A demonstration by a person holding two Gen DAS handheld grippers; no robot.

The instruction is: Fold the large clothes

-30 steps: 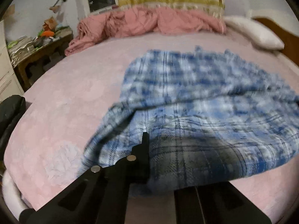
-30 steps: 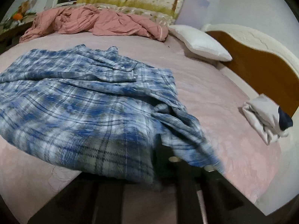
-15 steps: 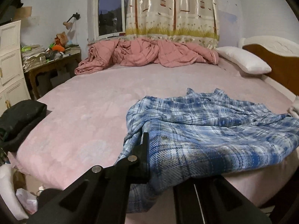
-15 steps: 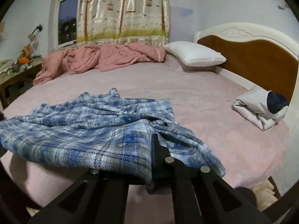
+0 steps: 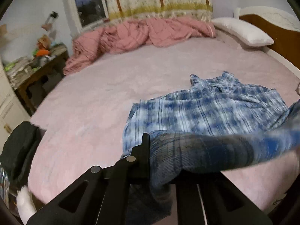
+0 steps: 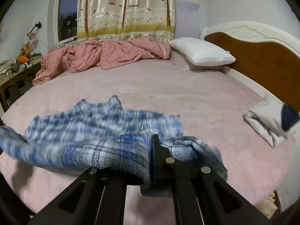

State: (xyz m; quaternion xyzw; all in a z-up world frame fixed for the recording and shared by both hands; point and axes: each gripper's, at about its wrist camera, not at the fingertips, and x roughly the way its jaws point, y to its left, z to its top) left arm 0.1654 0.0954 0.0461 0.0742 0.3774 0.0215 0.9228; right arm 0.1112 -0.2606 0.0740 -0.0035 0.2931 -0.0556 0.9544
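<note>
A blue-and-white plaid shirt point(image 5: 215, 112) lies spread on the pink bed sheet point(image 5: 112, 97), with its near edge raised off the bed. My left gripper point(image 5: 150, 150) pinches that edge at its left end. Its jaws are opening slightly, and cloth is still between them and draped over the right finger. In the right wrist view the same shirt point(image 6: 103, 123) is blurred with motion. My right gripper point(image 6: 152, 150) is shut on the right end of the raised edge, and cloth bunches on both sides of the fingers.
A crumpled pink quilt point(image 6: 105, 56) lies along the far side of the bed. A white pillow point(image 6: 202, 54) rests by the wooden headboard point(image 6: 262, 56). A folded white garment point(image 6: 268, 123) sits at the right edge. A cluttered side table point(image 5: 37, 63) and a black bundle point(image 5: 18, 150) are on the left.
Both grippers have risen with the shirt's near edge, which now hangs clear of the sheet. The far part of the shirt is sliding and looks blurred.
</note>
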